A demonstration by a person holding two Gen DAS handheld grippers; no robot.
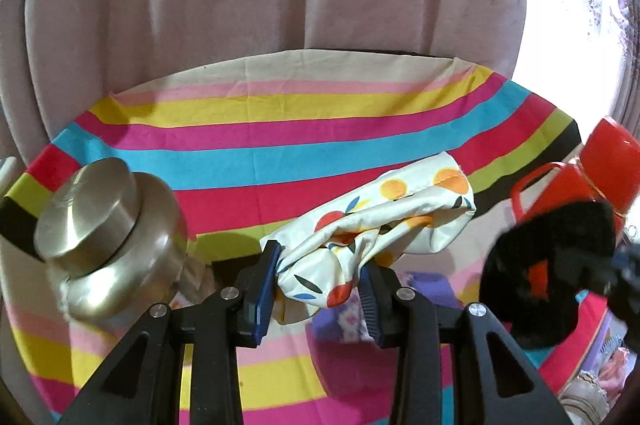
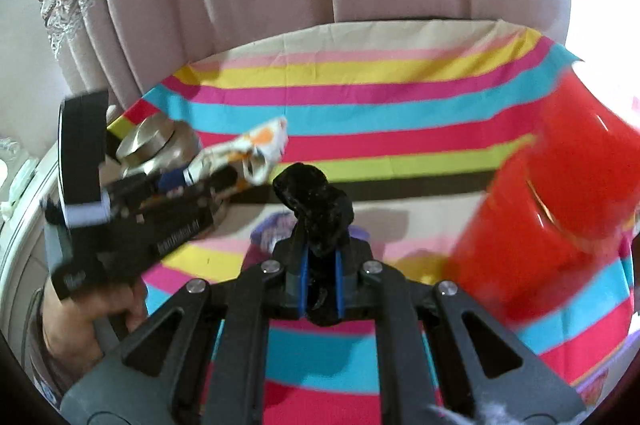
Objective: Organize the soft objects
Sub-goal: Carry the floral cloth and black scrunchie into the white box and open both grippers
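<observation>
Your left tongs [image 1: 320, 281] pinch the printed cloth [image 1: 376, 213]; right tongs [image 2: 320, 279] pinch the black fuzzy piece [image 2: 316, 209] — both soft items held above the striped desk [image 1: 280, 141], presumably for sorting.

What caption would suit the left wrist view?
Left gripper clamps a fruit-print cloth above the striped tablecloth, steel jar alongside.

Brushed, shiny metal tin [image 1: 108, 237] at left; smooth, slightly satiny printed cloth [image 1: 376, 221] in the middle; fuzzy black fabric [image 1: 548, 269] at right; glossy red plastic flask [image 1: 592, 173]; matt striped tablecloth [image 1: 320, 129].
</observation>
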